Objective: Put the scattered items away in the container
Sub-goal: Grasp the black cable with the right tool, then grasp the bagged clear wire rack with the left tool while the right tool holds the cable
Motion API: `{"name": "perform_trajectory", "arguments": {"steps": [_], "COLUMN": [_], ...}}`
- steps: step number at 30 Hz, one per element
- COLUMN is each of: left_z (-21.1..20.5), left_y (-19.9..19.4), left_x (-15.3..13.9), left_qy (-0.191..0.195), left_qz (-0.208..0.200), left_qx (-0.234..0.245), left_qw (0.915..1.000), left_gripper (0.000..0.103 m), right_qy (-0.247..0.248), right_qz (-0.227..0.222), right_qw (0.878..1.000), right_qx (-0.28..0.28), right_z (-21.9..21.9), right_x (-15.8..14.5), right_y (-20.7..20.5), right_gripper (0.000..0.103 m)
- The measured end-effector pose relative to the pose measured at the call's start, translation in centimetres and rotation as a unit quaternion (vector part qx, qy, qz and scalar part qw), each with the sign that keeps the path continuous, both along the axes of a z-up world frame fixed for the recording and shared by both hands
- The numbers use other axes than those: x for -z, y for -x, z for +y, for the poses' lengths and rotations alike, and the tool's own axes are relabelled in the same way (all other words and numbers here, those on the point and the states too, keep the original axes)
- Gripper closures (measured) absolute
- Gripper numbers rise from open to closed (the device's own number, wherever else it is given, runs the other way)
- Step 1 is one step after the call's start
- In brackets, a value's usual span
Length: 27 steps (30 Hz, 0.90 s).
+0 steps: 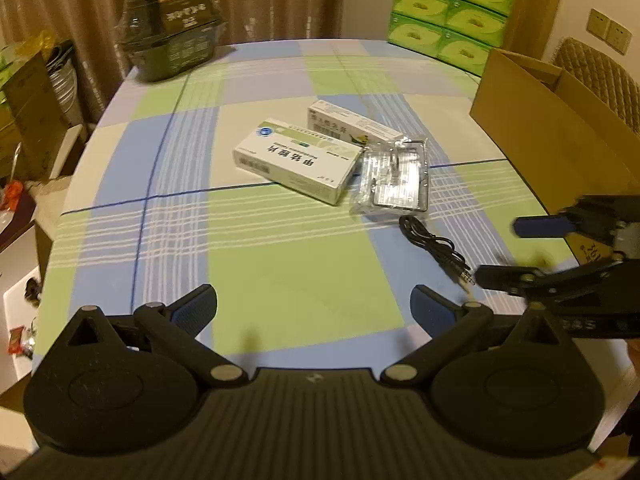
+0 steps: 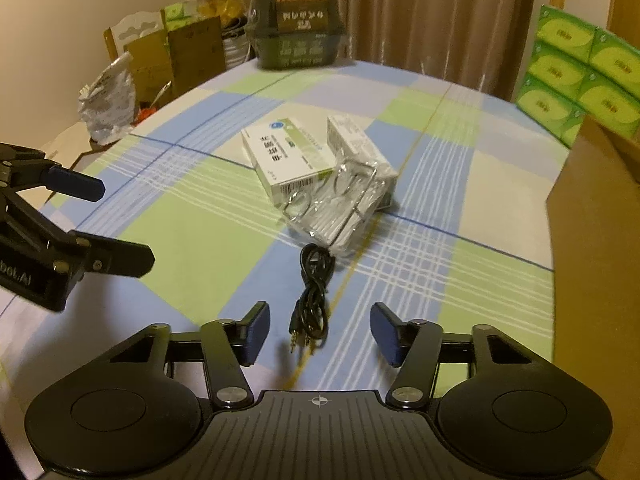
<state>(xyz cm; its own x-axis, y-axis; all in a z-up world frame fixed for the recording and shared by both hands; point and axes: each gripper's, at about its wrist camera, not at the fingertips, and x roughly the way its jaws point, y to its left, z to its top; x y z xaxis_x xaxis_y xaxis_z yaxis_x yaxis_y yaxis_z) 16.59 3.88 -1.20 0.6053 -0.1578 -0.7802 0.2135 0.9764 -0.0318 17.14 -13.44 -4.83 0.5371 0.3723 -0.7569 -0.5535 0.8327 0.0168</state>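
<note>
Two white medicine boxes lie mid-table: a large one and a narrower one behind it. A clear plastic packet with a metal frame lies next to them. A coiled black audio cable lies nearest. The cardboard box stands at the right. My left gripper is open and empty above the cloth; it also shows in the right wrist view. My right gripper is open, its fingers either side of the cable's plugs; it also shows in the left wrist view.
A checked tablecloth covers the round table. A dark wrapped container stands at the far edge. Green tissue packs are stacked at the back right. Cartons and bags stand beyond the left edge.
</note>
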Motion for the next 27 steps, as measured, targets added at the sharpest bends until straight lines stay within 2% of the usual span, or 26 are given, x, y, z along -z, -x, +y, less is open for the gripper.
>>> {"name": "perform_trajectory", "arguments": {"steps": [7, 10, 13, 14, 27], "left_z": [-0.3, -0.2, -0.2, -0.2, -2.8], "left_y": [-1.5, -2.0, -2.2, -2.3, -3.7], "left_x": [1.6, 2.0, 2.4, 2.5, 2.9], "left_qy": [0.000, 0.003, 0.005, 0.006, 0.012], "left_qz": [0.001, 0.002, 0.004, 0.005, 0.001], "left_qx": [0.013, 0.017, 0.017, 0.018, 0.042], "left_qw": [0.9999, 0.9999, 0.9998, 0.9998, 0.9991], "left_gripper": [0.002, 0.004, 0.005, 0.006, 0.014], "right_qy": [0.000, 0.004, 0.002, 0.002, -0.016], "right_qz": [0.011, 0.014, 0.014, 0.014, 0.033], "right_qw": [1.000, 1.000, 1.000, 1.000, 0.999], "right_qx": [-0.004, -0.002, -0.003, -0.004, 0.013], "right_z": [1.0, 1.2, 1.1, 1.0, -3.0], "right_x": [1.6, 2.1, 2.3, 2.3, 1.1], "right_y": [-1.6, -2.0, -2.0, -1.9, 1.1], "right_gripper": [0.055, 0.061, 0.075, 0.086, 0.090]}}
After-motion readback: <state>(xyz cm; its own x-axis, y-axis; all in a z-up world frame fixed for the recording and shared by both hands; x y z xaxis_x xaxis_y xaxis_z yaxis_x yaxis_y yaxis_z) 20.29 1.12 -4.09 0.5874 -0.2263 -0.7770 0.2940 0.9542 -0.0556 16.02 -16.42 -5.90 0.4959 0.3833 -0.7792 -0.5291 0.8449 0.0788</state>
